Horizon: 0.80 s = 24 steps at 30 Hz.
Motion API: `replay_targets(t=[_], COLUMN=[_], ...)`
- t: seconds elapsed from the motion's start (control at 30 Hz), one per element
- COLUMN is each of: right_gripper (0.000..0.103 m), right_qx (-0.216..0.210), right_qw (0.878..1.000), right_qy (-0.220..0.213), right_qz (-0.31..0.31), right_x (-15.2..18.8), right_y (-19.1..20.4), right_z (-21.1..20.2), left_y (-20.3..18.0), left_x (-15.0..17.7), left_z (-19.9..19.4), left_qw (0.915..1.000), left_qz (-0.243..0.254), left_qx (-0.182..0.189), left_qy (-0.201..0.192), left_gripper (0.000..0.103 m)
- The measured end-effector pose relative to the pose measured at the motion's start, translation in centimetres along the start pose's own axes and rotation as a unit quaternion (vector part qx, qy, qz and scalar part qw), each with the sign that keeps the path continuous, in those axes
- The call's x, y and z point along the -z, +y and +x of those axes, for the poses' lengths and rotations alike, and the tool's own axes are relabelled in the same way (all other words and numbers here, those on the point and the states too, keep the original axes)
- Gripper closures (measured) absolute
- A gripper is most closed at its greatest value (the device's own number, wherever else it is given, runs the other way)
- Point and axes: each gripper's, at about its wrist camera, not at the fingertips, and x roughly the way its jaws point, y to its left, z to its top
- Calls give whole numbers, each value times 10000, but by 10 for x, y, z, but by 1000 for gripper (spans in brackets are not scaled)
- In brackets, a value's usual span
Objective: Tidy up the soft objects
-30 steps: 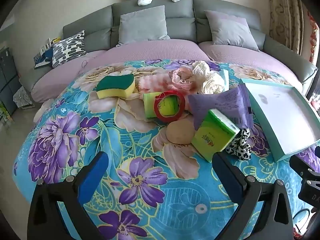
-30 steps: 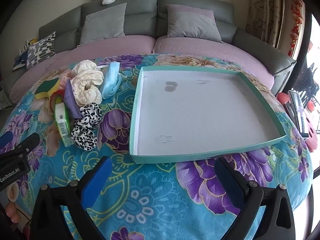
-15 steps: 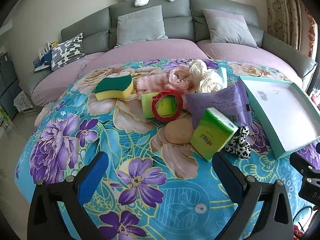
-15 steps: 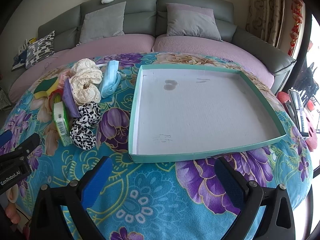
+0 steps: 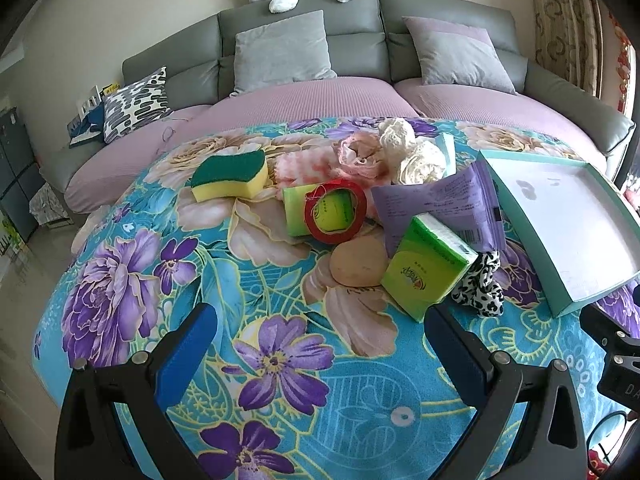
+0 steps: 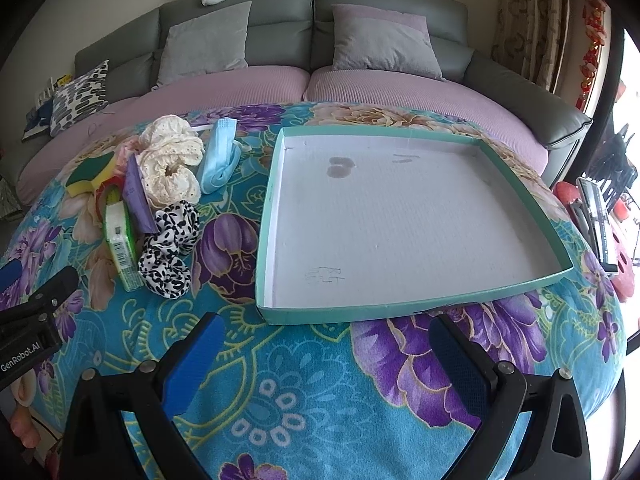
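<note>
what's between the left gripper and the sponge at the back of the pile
Nothing visible. The left gripper is open over bare blanket, and the sponge lies at the pile's left edge. The tape roll and green tissue pack lie off to the right.

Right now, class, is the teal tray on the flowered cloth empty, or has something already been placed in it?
Empty. The teal tray shows only its bare white floor with a few marks; the soft things still lie beside it on the cloth.

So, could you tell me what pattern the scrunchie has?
Black-and-white animal print scrunchie, clearest in the right wrist view.
</note>
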Motion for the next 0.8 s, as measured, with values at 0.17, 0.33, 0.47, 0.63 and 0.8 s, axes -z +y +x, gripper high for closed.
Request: replay_targets(t=[0.17, 0.33, 0.47, 0.63, 0.8], right_gripper=[0, 0, 0, 0, 0], right_qx=[19, 19, 14, 16, 15], right_qw=[10000, 10000, 10000, 10000, 10000], right_qy=[1, 5, 8, 8, 9], right_qz=[-22, -36, -30, -39, -34], right_x=[-1, -1, -1, -1, -1], right_y=[1, 1, 2, 1, 2], right_z=[0, 0, 0, 0, 0], left_y=[2, 3, 3, 3, 3], left_x=[0, 0, 0, 0, 0], left_z=[2, 3, 4, 4, 4], left_qw=[10000, 10000, 10000, 10000, 10000], left_qz=[-37, -62, -59, -54, -59], left_qx=[15, 22, 21, 12, 14], left_qy=[27, 44, 45, 43, 46], left_gripper=[0, 0, 0, 0, 0])
